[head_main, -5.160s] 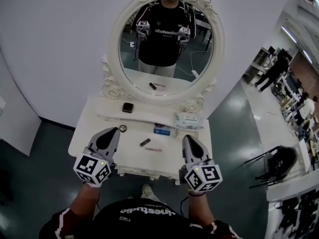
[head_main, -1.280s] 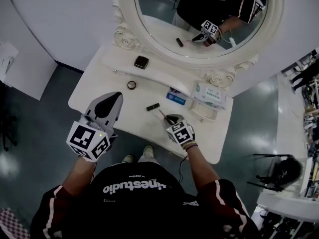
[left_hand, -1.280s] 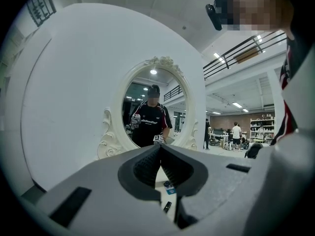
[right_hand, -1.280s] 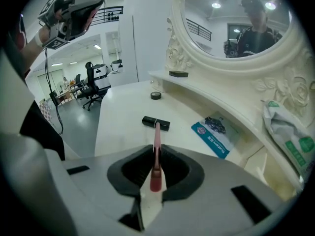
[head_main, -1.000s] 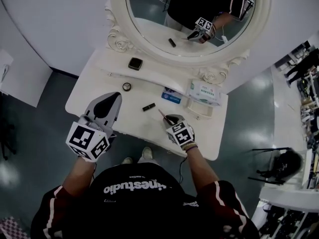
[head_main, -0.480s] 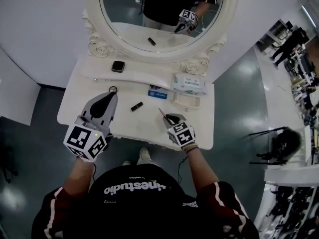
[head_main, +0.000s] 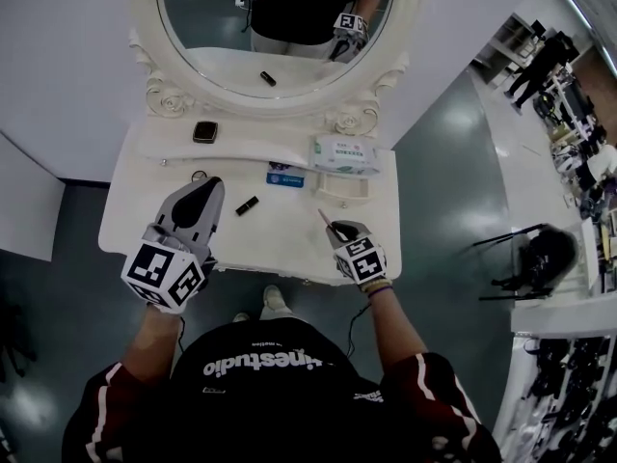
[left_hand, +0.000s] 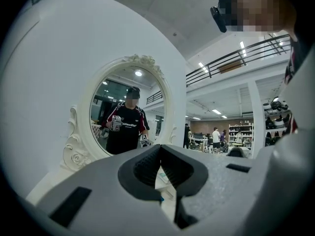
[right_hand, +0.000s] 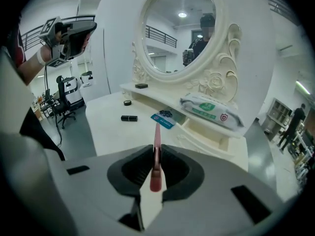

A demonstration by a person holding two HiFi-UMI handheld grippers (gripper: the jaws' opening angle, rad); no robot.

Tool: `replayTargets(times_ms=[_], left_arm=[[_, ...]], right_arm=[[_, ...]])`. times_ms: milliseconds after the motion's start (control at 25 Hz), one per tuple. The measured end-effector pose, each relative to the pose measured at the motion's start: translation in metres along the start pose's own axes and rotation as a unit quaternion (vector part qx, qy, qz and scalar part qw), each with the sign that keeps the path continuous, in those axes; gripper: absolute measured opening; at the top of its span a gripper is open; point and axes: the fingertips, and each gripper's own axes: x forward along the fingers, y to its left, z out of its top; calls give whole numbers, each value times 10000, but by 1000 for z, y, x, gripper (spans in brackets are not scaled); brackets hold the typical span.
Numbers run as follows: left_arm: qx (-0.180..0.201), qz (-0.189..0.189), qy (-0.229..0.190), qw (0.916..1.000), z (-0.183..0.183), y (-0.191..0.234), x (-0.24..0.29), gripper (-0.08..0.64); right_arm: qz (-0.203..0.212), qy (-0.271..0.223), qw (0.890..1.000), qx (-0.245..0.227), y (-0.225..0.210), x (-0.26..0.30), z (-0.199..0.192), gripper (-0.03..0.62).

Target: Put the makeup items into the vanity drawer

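Left gripper (head_main: 205, 189) hangs over the near-left of the vanity top (head_main: 280, 249), jaws pinched together on nothing. A black lipstick tube (head_main: 247, 205) lies just right of it. Right gripper (head_main: 337, 230) is clamped on a thin pink stick (right_hand: 156, 146), held just on the near side of the little open drawer (head_main: 344, 189).

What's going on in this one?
A person stands at a white vanity with a gripper in each hand. The right gripper has its jaws shut on a slim pink stick, held over the tabletop near the small open drawer. The left gripper is shut and empty. A black lipstick tube lies on the tabletop.
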Motion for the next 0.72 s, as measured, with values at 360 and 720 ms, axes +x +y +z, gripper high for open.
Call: replayTargets(times_ms=[360,720], left_arm=[[-38,-84,-60,9999,-2,-14,26,5],[-3,-39,-75,10000,-9,-27,47,5]], right_arm=[[-190,80,9998,-43,-41,-14,-11,54],[-171,60,9988,-459,-69,-7,-2,54]])
